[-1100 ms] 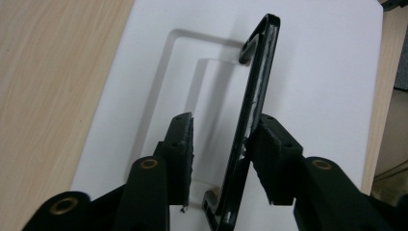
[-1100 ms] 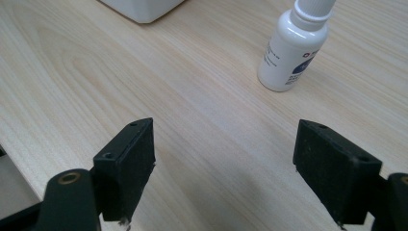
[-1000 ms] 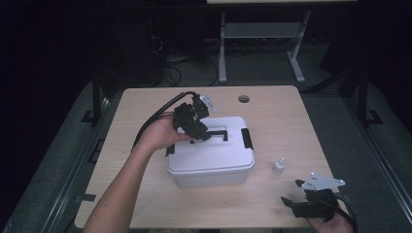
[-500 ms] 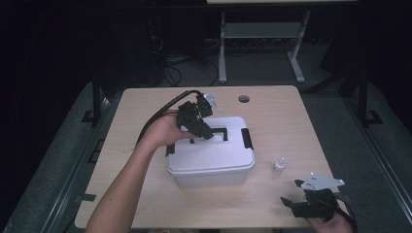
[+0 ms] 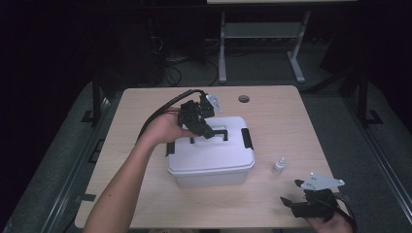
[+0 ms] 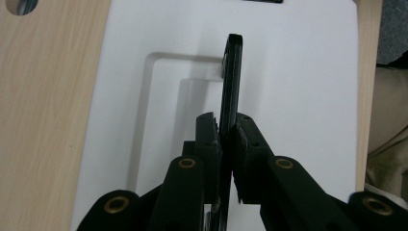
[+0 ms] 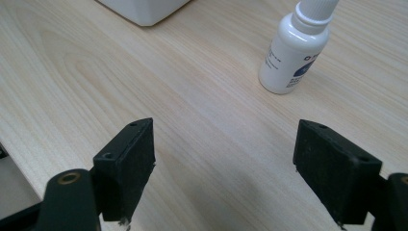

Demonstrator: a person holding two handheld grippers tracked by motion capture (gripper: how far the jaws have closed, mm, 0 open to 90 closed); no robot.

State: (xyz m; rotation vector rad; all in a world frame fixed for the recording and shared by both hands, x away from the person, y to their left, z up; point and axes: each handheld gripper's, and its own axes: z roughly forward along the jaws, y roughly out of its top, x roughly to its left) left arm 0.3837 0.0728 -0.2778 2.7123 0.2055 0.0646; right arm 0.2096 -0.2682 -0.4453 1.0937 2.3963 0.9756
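Item: white lidded storage box (image 5: pixel 210 158), plastic, with black side latches and a black carry handle (image 6: pixel 230 86) set in a recess of the lid. Location: middle of the bench (image 5: pixel 145 104), upright, lid on.

Left gripper (image 5: pixel 204 127): over the lid of the box, jaws having just been closing and now pressed onto the handle from both sides; the left gripper view shows the thin black bar raised on edge between the pads, standing clear of its recess.

Right gripper (image 5: pixel 296 203): at the near right corner of the bench, well apart from the box, jaws wide with nothing between them. The right gripper view shows bare wood between the pads.

Accessory: small white dropper bottle (image 7: pixel 296 48), upright, capped, just beside the box on its right, untouched.

Status: handle secured. Box resting on the bench, not lifted. Both side latches look to be down, though too small to be sure. Judged an early stage: the grasp is made, while any lifting, carrying or opening of the box remains to be done.
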